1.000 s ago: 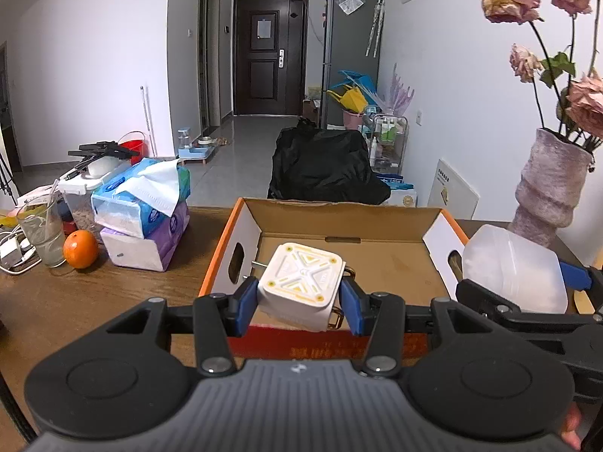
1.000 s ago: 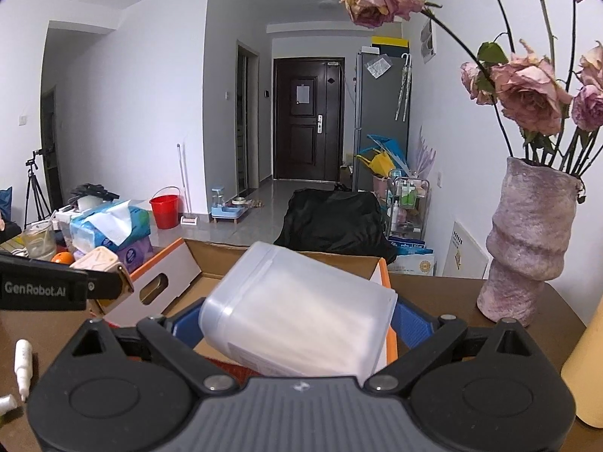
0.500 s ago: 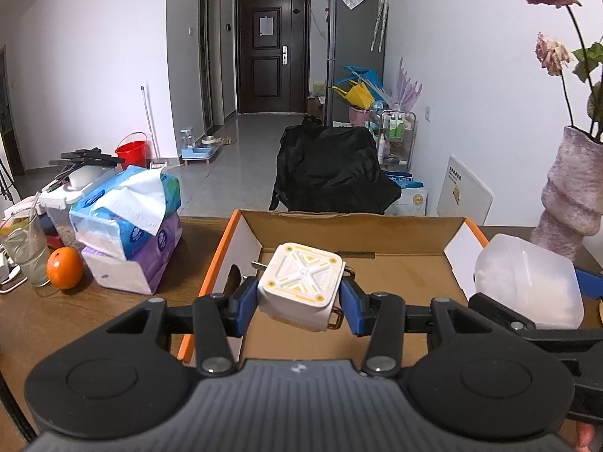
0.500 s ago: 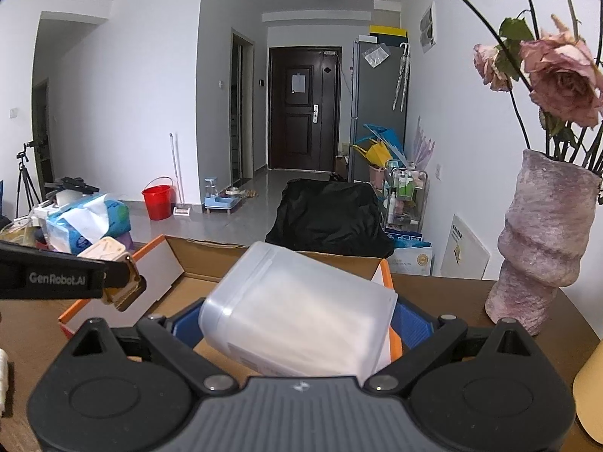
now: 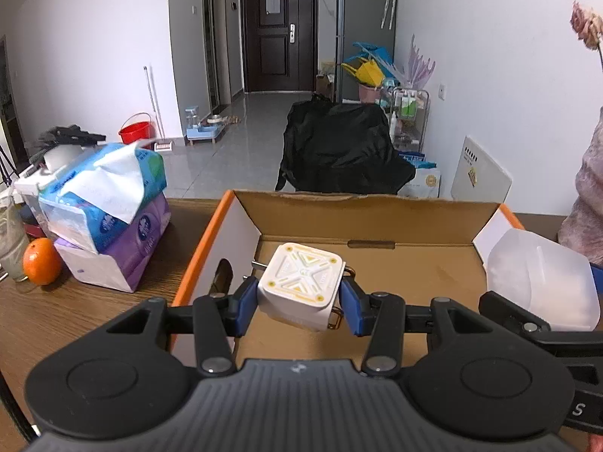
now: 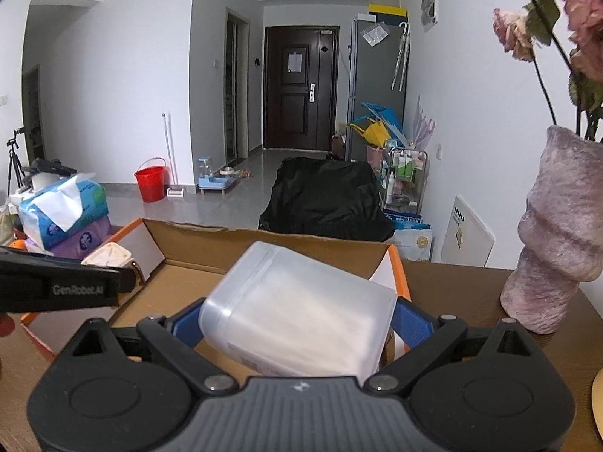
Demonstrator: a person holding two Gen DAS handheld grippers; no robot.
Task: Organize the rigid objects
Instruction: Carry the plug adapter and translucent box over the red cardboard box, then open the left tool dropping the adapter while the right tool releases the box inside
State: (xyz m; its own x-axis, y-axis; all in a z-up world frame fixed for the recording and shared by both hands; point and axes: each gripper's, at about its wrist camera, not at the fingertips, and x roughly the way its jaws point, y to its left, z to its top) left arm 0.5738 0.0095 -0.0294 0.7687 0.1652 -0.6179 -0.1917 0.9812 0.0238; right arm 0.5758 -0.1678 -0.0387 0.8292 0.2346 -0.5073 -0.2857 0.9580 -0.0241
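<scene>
Two grippers are hanging over the open cardboard box (image 5: 373, 207) on the wooden table (image 5: 75, 312), each carrying one item. Left gripper (image 5: 299, 303) is pinching a white cube-shaped plug adapter (image 5: 301, 286) between its blue pads (image 5: 243, 303), patterned face toward the camera, metal prongs sticking out at both sides. It is sitting above the box floor, left of centre, near the orange-edged left wall; whether it is touching the floor I cannot tell. Right gripper (image 6: 297, 326) is clamping a frosted translucent plastic container (image 6: 297, 309), tilted, over the box's right end by the orange right edge. In the left wrist view that container (image 5: 542, 282) is showing at the right, beside the box's white inner flap.

Outside the box, to the left: stacked tissue packs (image 5: 105, 203), blue on purple, and an orange (image 5: 41, 261) near a glass. To the right on the table a mauve textured vase (image 6: 557, 233) with dried roses is standing apart from the box.
</scene>
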